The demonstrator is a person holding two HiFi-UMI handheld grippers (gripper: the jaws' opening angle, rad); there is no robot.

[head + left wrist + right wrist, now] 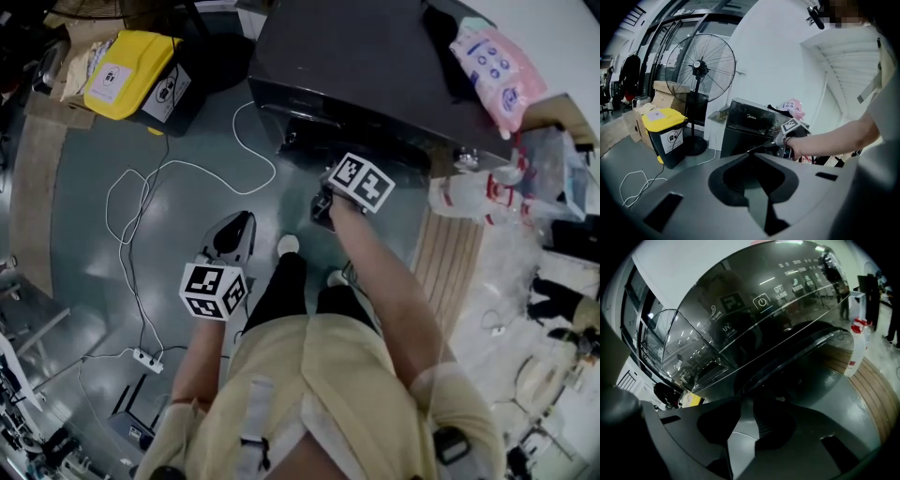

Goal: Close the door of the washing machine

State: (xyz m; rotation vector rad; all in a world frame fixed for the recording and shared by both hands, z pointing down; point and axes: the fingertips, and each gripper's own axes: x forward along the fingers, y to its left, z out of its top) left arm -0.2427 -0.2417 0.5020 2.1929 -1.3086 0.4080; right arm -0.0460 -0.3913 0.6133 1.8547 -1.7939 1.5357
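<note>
The dark glossy washing machine [375, 66] stands at the top of the head view and shows behind the fan's base in the left gripper view [745, 124]. My right gripper [323, 202] is up against its front, under the marker cube. In the right gripper view the glossy control panel [754, 319] fills the frame, with a dark curved seam below it. I cannot tell whether the door sits flush. The right gripper's [747, 399] jaws stand apart with nothing between them. My left gripper [242, 225] hangs over the floor away from the machine, tips together and holding nothing.
A yellow-lidded bin [131, 70] stands at the back left beside a pedestal fan [699, 68]. A white cable [141, 197] loops over the floor to a power strip [147, 360]. A pink package [497, 66] lies on the machine. Plastic bags [469, 197] and a wooden board [450, 262] sit at the right.
</note>
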